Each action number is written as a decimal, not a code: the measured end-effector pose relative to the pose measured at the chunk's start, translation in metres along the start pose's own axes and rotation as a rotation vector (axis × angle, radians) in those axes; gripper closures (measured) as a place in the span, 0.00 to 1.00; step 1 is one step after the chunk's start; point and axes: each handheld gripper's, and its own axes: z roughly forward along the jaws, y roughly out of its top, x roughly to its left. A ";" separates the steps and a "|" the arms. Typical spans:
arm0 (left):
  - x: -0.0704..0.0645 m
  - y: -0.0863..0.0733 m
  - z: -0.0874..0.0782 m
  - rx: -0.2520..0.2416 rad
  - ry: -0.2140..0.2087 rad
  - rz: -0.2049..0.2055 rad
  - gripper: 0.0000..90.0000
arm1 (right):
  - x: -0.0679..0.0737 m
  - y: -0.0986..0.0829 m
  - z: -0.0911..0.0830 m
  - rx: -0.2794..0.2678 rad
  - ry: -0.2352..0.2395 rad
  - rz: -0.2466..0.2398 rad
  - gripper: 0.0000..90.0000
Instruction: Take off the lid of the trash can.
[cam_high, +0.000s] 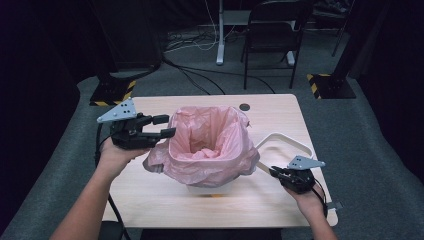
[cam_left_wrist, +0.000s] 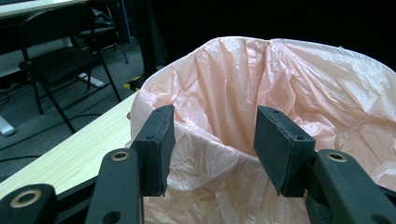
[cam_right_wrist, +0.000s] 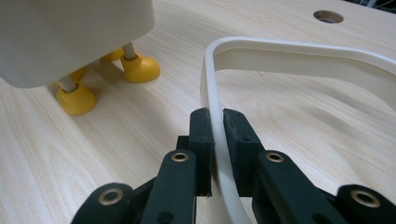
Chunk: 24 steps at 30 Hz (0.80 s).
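Note:
A small white bin (cam_high: 210, 189) lined with a pink plastic bag (cam_high: 210, 142) stands mid-table; its yellow feet (cam_right_wrist: 74, 99) show under the white body (cam_right_wrist: 70, 37) in the right gripper view. A white rounded ring frame (cam_high: 285, 145) lies flat on the table to the bin's right. My right gripper (cam_high: 278, 173) is shut on the near edge of this white ring (cam_right_wrist: 215, 126). My left gripper (cam_high: 165, 126) is open at the bag's left rim, held above the table. Its pads (cam_left_wrist: 159, 144) stand apart with the pink bag (cam_left_wrist: 261, 88) beyond them and nothing between.
The light wooden table (cam_high: 150, 190) has a round cable hole (cam_high: 244, 107) at its far edge. Beyond it stand a black folding chair (cam_high: 272, 35), floor cables and hazard-striped stand bases (cam_high: 112, 92). Grey carpet surrounds the table.

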 end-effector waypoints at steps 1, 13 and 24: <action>0.000 0.000 0.000 0.000 0.003 0.000 0.54 | -0.001 -0.002 0.002 0.007 0.003 -0.002 0.91; 0.001 -0.002 -0.002 -0.006 0.008 -0.006 0.54 | -0.014 -0.015 0.012 0.060 0.058 0.028 0.91; 0.001 -0.002 0.000 -0.007 0.007 -0.009 0.54 | -0.020 -0.023 0.015 0.105 0.051 0.034 0.92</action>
